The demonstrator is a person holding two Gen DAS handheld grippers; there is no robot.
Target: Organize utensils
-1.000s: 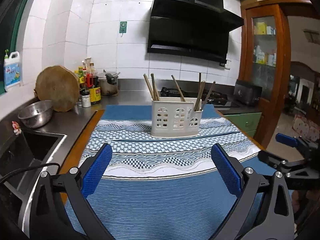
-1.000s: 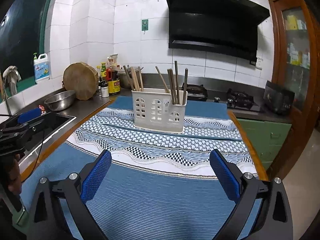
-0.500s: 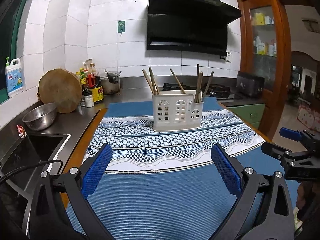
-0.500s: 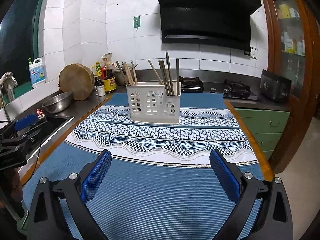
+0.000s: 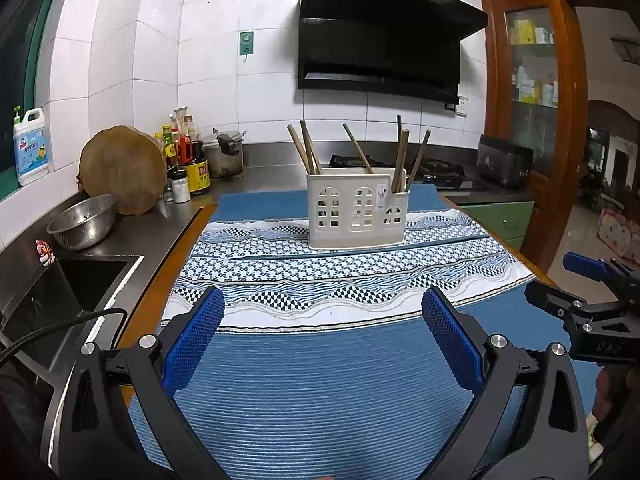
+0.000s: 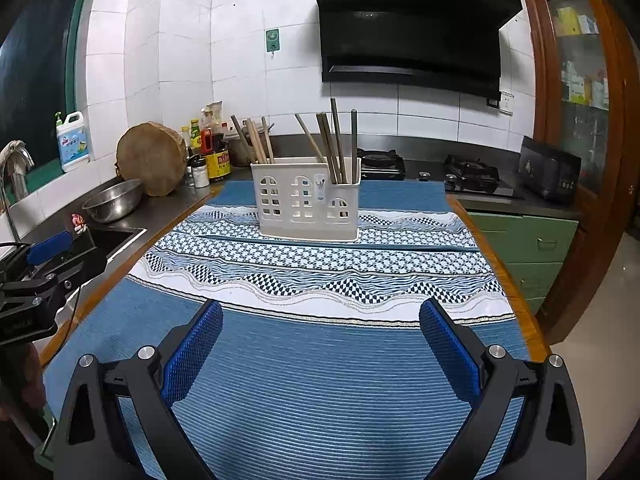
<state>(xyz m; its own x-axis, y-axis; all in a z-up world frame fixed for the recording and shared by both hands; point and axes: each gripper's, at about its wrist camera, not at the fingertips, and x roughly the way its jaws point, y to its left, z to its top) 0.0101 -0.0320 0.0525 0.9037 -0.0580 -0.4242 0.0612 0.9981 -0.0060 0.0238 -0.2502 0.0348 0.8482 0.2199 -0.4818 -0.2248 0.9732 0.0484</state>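
Note:
A white plastic utensil holder (image 5: pixel 357 215) (image 6: pixel 306 202) with arched cut-outs stands upright on the far part of a blue and white patterned cloth (image 5: pixel 320 360) (image 6: pixel 320 344). Several brown chopsticks (image 5: pixel 308 148) (image 6: pixel 338 144) stick up from its compartments. My left gripper (image 5: pixel 322 332) is open over the near plain-blue part of the cloth, well short of the holder, holding nothing. My right gripper (image 6: pixel 320 336) is likewise open and empty, at about the same distance. Each gripper shows at the edge of the other's view: the right gripper (image 5: pixel 588 292) and the left gripper (image 6: pixel 40 272).
Left of the cloth lie a sink (image 5: pixel 68 288), a steel bowl (image 5: pixel 83 221), a round wooden board (image 5: pixel 123 168) and sauce bottles (image 5: pixel 188 160). A gas hob (image 6: pixel 472 178) and a black range hood (image 6: pixel 412 28) are behind. The table's right edge (image 6: pixel 516 300) drops beside green drawers (image 6: pixel 536 248).
Both grippers have drawn back and risen slightly, so the holder looks a little smaller and more centred. Both stay open and empty; the holder and chopsticks have not moved.

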